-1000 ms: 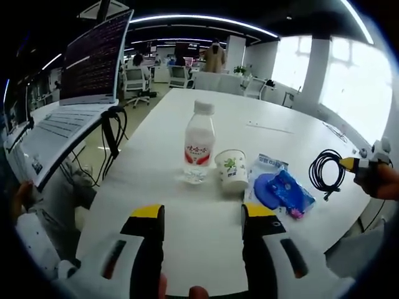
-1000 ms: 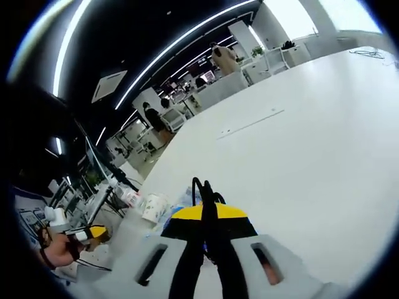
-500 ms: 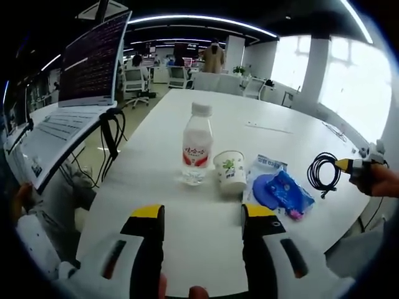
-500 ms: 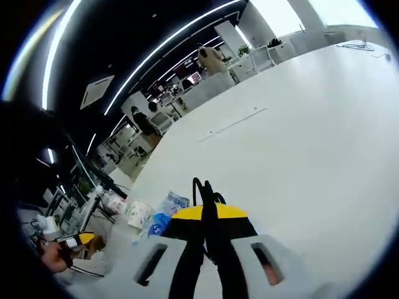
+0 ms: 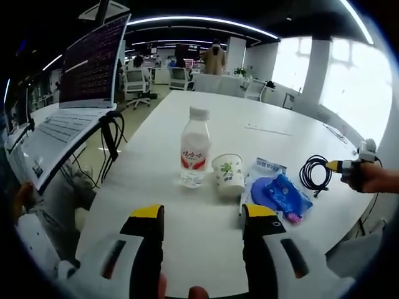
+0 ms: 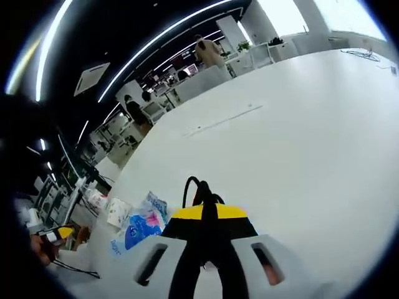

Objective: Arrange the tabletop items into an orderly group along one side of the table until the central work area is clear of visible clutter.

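Observation:
A clear water bottle with a red label stands on the white table. Right of it are a paper cup and a blue packet. My left gripper is open and holds nothing, a little short of them. A coiled black cable hangs at the table's right side, with my right gripper shut on it. In the right gripper view the shut jaws pinch the cable. The packet, cup and bottle lie to the left there.
An open laptop on a stand sits off the table's left side, with cables hanging below it. A thin strip lies farther back on the table. Office chairs and a person stand far behind.
The right gripper has carried the cable closer to the blue packet. The left gripper stays open, and the bottle, cup and packet have not moved.

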